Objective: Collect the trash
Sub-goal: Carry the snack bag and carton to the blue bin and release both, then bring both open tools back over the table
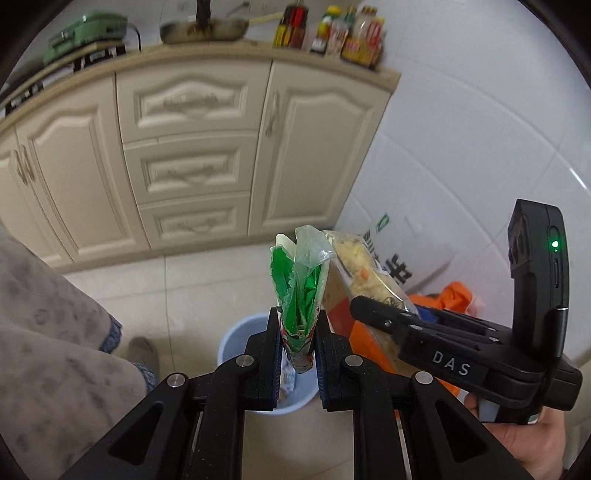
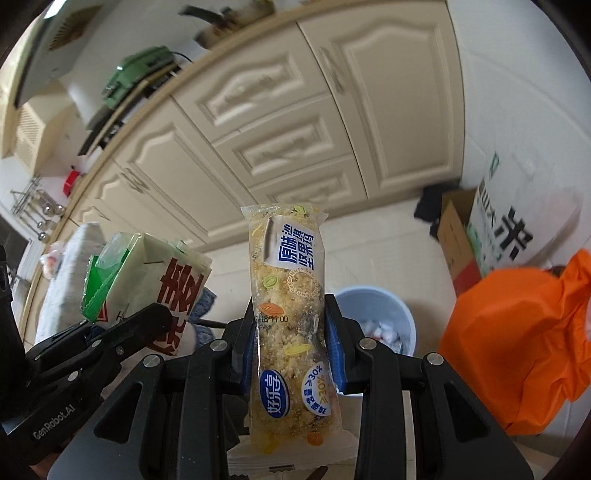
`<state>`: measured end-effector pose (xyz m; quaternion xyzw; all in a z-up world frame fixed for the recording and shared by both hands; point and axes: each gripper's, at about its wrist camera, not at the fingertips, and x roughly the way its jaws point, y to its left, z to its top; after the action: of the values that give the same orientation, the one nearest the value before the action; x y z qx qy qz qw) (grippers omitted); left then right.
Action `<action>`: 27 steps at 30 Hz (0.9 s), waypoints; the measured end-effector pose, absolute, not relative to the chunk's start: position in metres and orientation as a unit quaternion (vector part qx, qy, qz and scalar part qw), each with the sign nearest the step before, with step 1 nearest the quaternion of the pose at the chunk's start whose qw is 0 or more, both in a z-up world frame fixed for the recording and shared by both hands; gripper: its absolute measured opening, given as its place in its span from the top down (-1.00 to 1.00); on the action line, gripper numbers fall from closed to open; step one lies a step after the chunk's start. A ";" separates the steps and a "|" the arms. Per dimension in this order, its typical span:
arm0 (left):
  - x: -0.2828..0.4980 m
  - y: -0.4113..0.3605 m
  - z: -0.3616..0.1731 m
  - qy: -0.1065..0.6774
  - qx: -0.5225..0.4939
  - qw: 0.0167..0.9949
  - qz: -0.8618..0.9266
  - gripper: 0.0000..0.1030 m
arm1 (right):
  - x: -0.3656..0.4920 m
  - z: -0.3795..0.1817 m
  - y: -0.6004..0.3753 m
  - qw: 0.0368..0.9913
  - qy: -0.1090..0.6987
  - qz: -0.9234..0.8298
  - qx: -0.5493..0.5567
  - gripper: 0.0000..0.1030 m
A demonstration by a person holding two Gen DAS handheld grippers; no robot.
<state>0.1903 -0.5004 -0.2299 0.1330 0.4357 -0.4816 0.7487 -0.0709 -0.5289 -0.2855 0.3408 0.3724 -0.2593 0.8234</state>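
Note:
My left gripper [image 1: 297, 343] is shut on a crumpled green and white wrapper [image 1: 301, 288], held upright above a light blue trash bin [image 1: 236, 343]. The same wrapper [image 2: 147, 280] shows at the left of the right wrist view, in the left gripper [image 2: 122, 332]. My right gripper [image 2: 291, 343] is shut on a long yellow snack-bar wrapper [image 2: 290, 317] with blue labels. The bin [image 2: 376, 314] sits on the floor just right of it, with several bits of trash inside. In the left wrist view the right gripper [image 1: 373, 310] holds the snack wrapper [image 1: 369, 273] beside my green one.
Cream kitchen cabinets [image 1: 192, 147] stand behind, with bottles [image 1: 332, 33] and a pan on the counter. An orange bag [image 2: 524, 339] and a cardboard box [image 2: 458, 243] lie on the floor at right. A person's grey-clad leg [image 1: 48, 332] is at left.

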 end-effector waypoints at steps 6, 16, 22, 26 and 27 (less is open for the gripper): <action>0.215 -0.551 -0.267 0.487 0.153 0.724 -0.464 0.35 | -0.062 -0.340 -0.557 0.789 0.403 -0.268 0.378 0.23; 0.243 -0.570 -0.276 0.500 0.158 0.753 -0.399 -0.87 | -0.077 -0.366 -0.560 0.754 0.415 -0.317 0.398 -1.00; 0.213 -0.540 -0.247 0.468 0.148 0.773 -0.402 -0.89 | -0.078 -0.344 -0.555 0.761 0.401 -0.321 0.395 -1.00; 0.202 -0.513 -0.227 0.448 0.128 0.784 -0.410 -0.89 | -0.073 -0.320 -0.544 0.775 0.392 -0.317 0.382 -1.00; 0.199 -0.500 -0.218 0.442 0.123 0.787 -0.412 -0.89 | -0.071 -0.313 -0.541 0.778 0.389 -0.316 0.379 -1.00</action>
<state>0.1989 -0.5003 -0.2182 0.1234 0.4423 -0.4120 0.7870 -0.0707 -0.5408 -0.3127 0.3786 0.3892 -0.3164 0.7779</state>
